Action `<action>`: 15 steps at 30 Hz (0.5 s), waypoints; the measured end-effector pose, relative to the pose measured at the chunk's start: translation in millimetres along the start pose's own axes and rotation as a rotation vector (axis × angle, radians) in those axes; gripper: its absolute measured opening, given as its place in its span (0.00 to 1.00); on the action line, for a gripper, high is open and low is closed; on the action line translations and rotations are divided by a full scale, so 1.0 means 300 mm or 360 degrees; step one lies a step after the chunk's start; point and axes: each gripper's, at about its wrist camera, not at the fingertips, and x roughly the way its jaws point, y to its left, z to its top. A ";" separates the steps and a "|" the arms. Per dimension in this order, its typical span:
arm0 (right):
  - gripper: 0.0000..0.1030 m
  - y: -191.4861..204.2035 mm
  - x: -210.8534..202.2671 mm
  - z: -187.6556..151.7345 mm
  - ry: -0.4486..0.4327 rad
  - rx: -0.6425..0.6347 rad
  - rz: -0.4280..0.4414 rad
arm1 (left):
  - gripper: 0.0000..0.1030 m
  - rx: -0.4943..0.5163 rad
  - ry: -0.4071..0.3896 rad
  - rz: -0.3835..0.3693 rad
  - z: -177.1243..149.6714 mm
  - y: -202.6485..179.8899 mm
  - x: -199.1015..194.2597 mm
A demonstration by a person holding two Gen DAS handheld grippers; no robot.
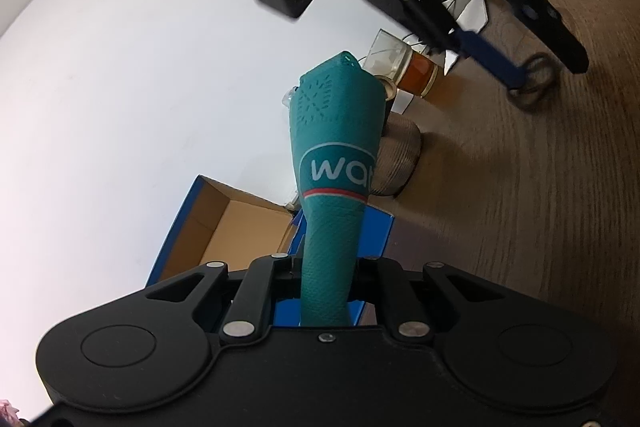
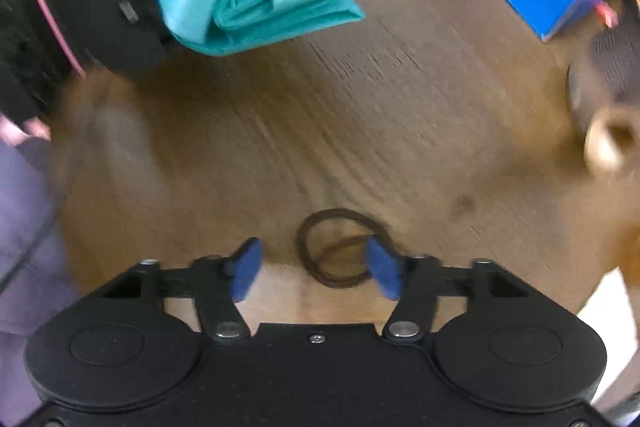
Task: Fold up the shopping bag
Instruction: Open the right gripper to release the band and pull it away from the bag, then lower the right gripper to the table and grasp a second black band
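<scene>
1. Clearly, the shopping bag point(image 1: 334, 163) is teal woven-textured fabric, folded into a thick layered bundle with a white logo band; it stands off the wood-grain surface point(image 2: 320, 131).
2. Tilted steeply, the left gripper point(image 1: 324, 291) has its jaws closed narrow on the bundle's lower end, the rest sticking out ahead.
3. Pointing down at the surface, the right gripper point(image 2: 316, 267) has blue pads spread wide, well apart from the bag.
4. A brown elastic band point(image 2: 340, 251), looped double, lies by the right pads, possibly touching one; blur hides it.
</scene>
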 end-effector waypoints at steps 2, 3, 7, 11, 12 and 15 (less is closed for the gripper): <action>0.64 0.000 0.000 0.023 0.0038 -0.0025 0.0020 | 0.12 -0.0013 0.0007 0.0008 0.000 0.009 -0.005; 0.63 -0.005 -0.003 0.022 0.0035 -0.0015 0.0036 | 0.12 -0.0017 0.0009 0.0011 0.000 0.012 -0.006; 0.43 -0.059 -0.044 -0.011 -0.0042 0.0114 0.0195 | 0.12 -0.0037 0.0023 0.0014 -0.010 0.022 -0.011; 0.00 -0.080 -0.072 -0.045 -0.0066 0.0104 0.0045 | 0.12 -0.0044 0.0030 0.0013 -0.014 0.025 -0.009; 0.00 -0.085 -0.072 -0.050 -0.0072 0.0102 0.0035 | 0.12 -0.0044 0.0031 0.0014 -0.012 0.024 -0.006; 0.00 -0.094 -0.080 -0.037 -0.0077 0.0082 -0.0025 | 0.12 -0.0043 0.0036 0.0016 -0.013 0.020 -0.008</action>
